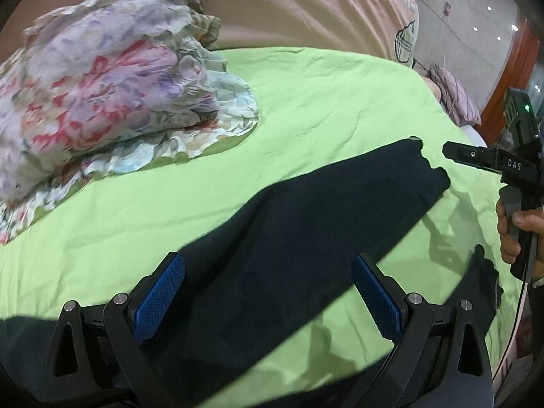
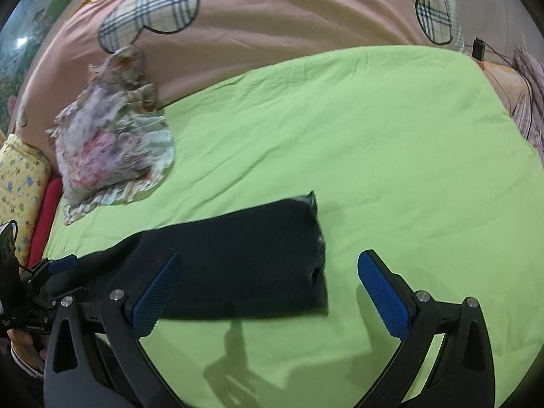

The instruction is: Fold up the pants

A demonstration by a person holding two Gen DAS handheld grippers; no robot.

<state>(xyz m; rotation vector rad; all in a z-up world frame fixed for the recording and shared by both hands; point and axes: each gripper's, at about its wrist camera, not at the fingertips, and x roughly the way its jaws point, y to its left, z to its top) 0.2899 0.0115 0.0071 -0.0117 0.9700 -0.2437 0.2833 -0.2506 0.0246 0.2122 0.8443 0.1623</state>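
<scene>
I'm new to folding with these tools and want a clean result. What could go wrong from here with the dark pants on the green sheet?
1. Both the left hand-held gripper and the right hand-held gripper are open and hold nothing, so a shallow pinch may catch only one layer of the pants.
2. A grab may also lift the wrinkled green sheet.
3. The floral clothes pile lies near; a wide swing could hit it.

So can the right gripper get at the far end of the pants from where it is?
Probably yes. The right gripper is open, and the pants lie flat on the green sheet with their end between and just ahead of its jaws. Nothing lies between them.
</scene>
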